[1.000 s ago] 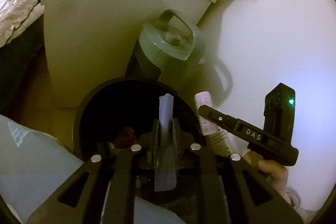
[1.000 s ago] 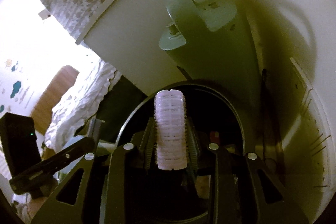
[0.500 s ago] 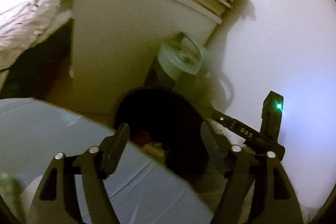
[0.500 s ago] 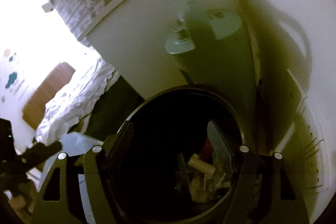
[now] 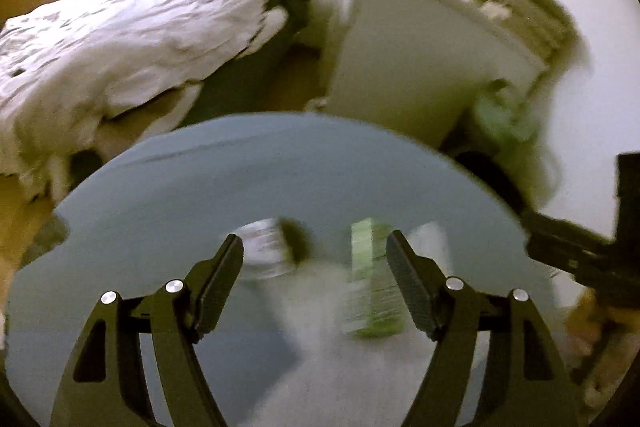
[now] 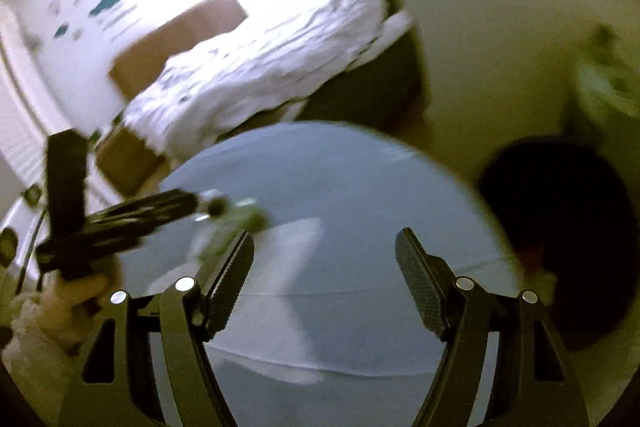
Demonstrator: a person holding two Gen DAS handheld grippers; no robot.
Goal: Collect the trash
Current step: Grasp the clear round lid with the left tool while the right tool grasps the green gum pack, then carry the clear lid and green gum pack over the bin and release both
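Black ribbed pads on the left gripper (image 5: pixel 314 291) stood wide apart with nothing pinched; same for the right gripper (image 6: pixel 324 287), jaws spread and empty. Under the left one sat the remaining trash on the grey-blue round table (image 5: pixel 280 163): a green-and-white packet (image 5: pixel 370 291) just inside the right-hand pad, and a crumpled clear wrapper (image 5: pixel 264 251) with a dark bit beside it, near the left-hand pad. Both were heavily smeared by blur, so exact shape was unclear. The right wrist view showed bare tabletop between its pads, the left gripper off to the left over a greenish blur, and the black bin (image 6: pixel 568 239) just beyond the table's right edge, some scraps visible low inside. Bed with white quilt (image 5: pixel 120 39) and a white cabinet (image 5: pixel 416 67) were further back. Risks, as I judged: closing while frames were this smeared could miss or clip the packet's edge and flick it off the table; the flimsy wrapper could slip the pads; both grippers working one small tabletop could collide.
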